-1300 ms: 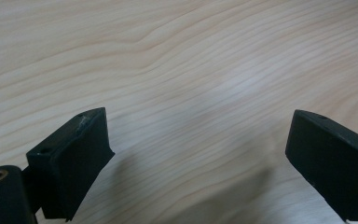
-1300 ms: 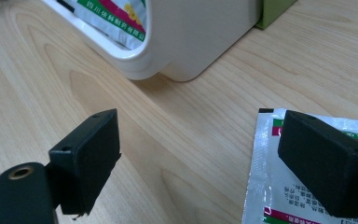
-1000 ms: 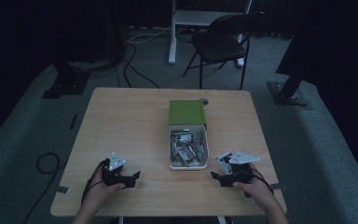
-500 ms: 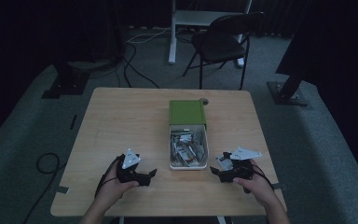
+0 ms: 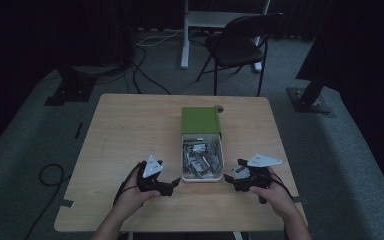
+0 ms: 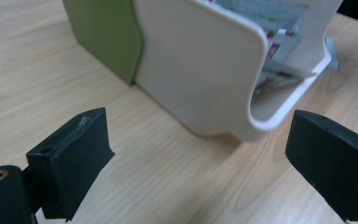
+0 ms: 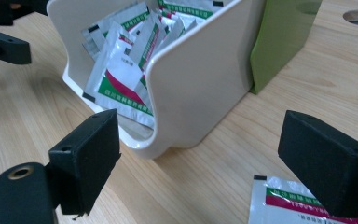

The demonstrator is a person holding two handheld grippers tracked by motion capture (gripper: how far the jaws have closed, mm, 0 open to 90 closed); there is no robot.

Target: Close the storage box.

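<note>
You can read no text anywhere. The silver foil sachets (image 7: pixel 121 88) in the white plastic open-topped bin (image 7: pixel 200 84) carry green and red bands with white characters, too small and blurred for you to make out. The loose foil sachet (image 7: pixel 284 205) on the table shows the same print, likewise illegible.

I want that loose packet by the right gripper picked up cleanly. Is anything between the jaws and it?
Nothing visible. The packet lies flat on the table, right under the open right gripper, apart from the box.
</note>
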